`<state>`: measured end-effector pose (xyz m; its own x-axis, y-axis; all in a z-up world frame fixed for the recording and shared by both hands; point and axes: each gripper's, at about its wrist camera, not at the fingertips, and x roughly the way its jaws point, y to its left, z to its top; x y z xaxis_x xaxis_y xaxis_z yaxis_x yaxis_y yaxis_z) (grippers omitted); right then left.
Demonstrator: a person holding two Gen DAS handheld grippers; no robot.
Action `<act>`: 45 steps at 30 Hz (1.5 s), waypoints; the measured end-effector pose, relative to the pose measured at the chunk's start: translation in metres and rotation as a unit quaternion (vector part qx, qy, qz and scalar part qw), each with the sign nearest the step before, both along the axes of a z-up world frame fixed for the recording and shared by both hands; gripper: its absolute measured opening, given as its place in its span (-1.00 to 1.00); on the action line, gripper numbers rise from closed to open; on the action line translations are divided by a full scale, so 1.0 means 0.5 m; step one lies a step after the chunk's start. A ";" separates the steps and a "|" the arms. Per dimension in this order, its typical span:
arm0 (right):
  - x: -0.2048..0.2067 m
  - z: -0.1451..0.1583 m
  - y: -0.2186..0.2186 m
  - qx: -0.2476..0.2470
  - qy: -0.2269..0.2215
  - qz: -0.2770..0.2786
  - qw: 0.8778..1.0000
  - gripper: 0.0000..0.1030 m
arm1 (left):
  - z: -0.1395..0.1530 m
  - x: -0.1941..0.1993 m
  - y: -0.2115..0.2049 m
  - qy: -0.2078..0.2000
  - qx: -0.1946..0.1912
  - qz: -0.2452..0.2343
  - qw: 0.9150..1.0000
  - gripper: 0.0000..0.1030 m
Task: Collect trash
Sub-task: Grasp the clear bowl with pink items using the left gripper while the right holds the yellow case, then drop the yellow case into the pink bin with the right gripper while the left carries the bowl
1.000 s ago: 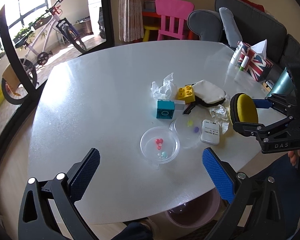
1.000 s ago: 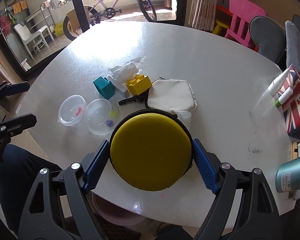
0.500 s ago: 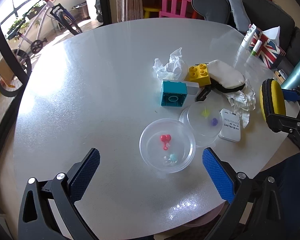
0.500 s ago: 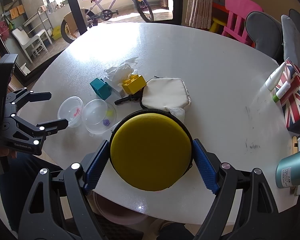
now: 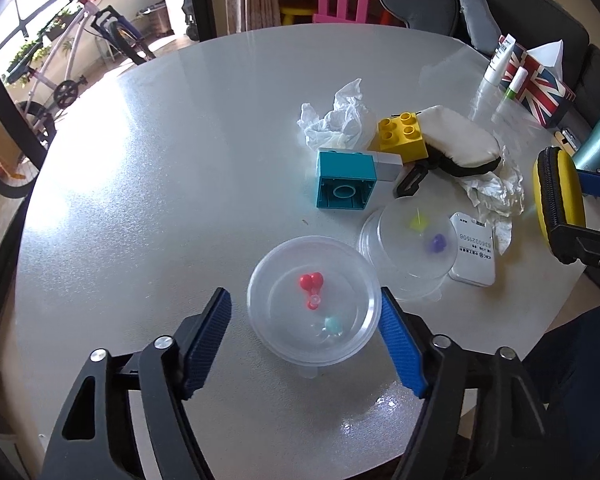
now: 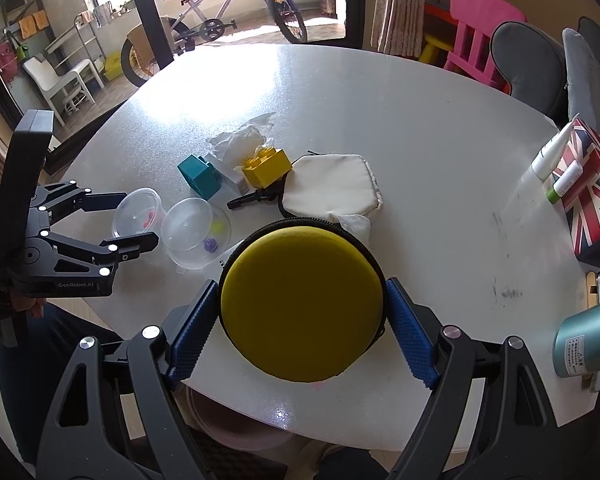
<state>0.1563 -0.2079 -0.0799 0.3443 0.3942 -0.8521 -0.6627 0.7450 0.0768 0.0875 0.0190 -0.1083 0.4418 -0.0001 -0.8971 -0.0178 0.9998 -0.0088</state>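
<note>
A clear round plastic container (image 5: 284, 332) holding small red and teal beads sits near the table's front edge. My left gripper (image 5: 302, 300) straddles it with its jaws closing. The right pad (image 5: 396, 336) is at the rim and the left pad (image 5: 208, 340) stands a little off it. The right wrist view shows the left gripper (image 6: 138, 218) around the same container (image 6: 134, 210). My right gripper (image 6: 300, 286) is shut on a round yellow zip case (image 6: 300, 304) above the table edge. One crumpled tissue (image 5: 336, 116) lies behind the blocks and another (image 5: 496, 192) beside the white pouch.
Close by are a second clear container (image 5: 412, 240), a teal block (image 5: 346, 184), a yellow block (image 5: 402, 136), a white pouch (image 5: 456, 140) and a white card (image 5: 474, 252). A flag-print tissue box (image 6: 588, 196) and a teal bottle (image 6: 584, 336) stand on the right. A pink bin (image 6: 240, 436) sits below the table edge.
My left gripper came down and closer over the bead container, and its jaws narrowed from wide apart to just around it. The right gripper and its yellow case stayed put.
</note>
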 end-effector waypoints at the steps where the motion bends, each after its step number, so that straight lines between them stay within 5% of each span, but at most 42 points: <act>1: 0.000 0.000 -0.001 0.001 0.000 0.000 1.000 0.58 | -0.001 0.001 0.000 -0.001 0.000 0.001 1.000 0.16; 25: -0.122 0.059 -0.063 0.029 -0.018 0.025 0.999 0.59 | 0.140 -0.145 -0.027 -0.076 -0.032 -0.016 0.996 0.16; 45: -0.271 0.015 -0.078 0.028 0.033 0.088 0.995 0.59 | 0.134 -0.259 -0.086 -0.067 -0.066 -0.035 0.995 0.16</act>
<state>0.0207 -0.2471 -0.0723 0.2099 0.4917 -0.8451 -0.7750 0.6107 0.1628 -0.0417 -0.0243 -0.0411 0.5523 -0.1484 -0.8204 0.0616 0.9886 -0.1373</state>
